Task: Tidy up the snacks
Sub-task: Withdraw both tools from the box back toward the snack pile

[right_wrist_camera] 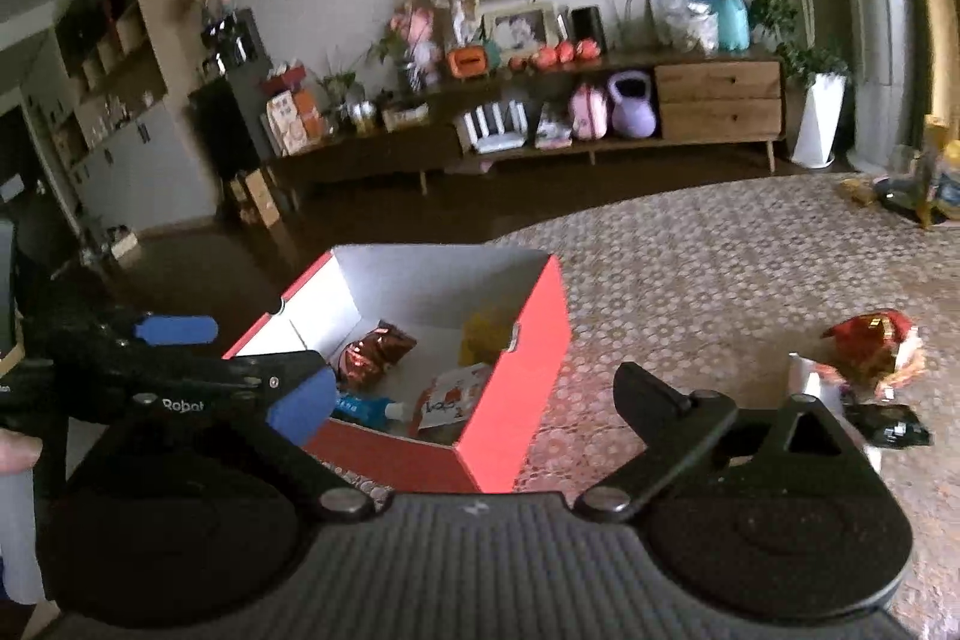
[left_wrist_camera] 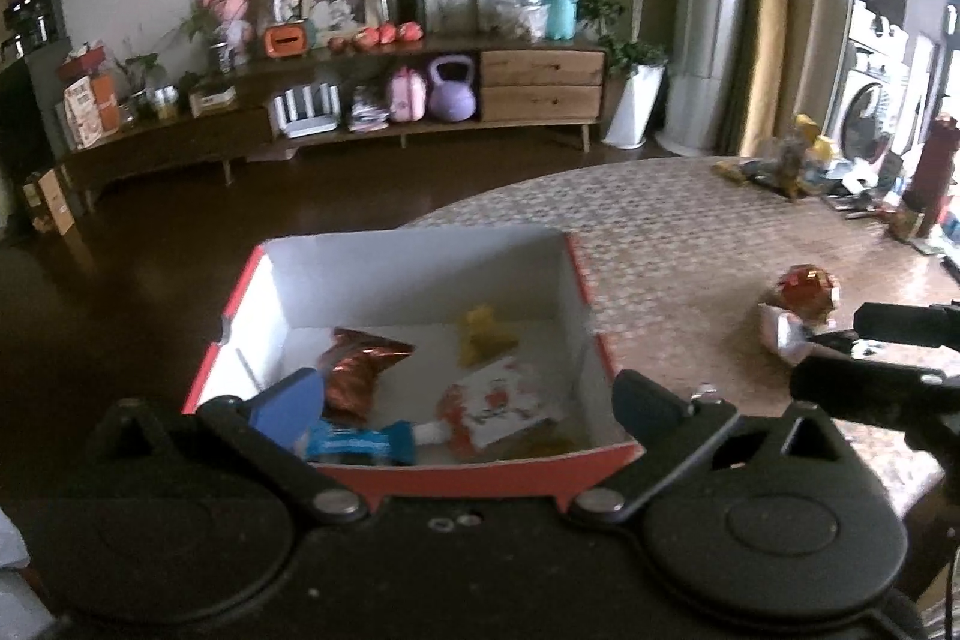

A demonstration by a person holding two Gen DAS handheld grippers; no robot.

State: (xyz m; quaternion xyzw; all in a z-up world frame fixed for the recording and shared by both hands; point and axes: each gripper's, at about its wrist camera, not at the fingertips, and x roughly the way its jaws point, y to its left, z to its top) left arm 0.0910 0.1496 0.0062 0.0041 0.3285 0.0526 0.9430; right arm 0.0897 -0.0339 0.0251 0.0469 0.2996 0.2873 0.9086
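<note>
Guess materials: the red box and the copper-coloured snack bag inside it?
Red box: looks like paperboard, matte red outside, plain white inside; thin straight walls with folded corners and notched edges point to that. Copper-coloured snack bag: probably metallised foil or plastic film; it is glossy and crinkled, with bright highlights. Blur leaves the exact film open.

Black tongs (left_wrist_camera: 468, 400) with blue pads (left_wrist_camera: 288, 400) and silver pivot screws.

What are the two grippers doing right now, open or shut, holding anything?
Left gripper: open, fingers wide, nothing held.
Right gripper: open, fingers wide, nothing held.
</note>
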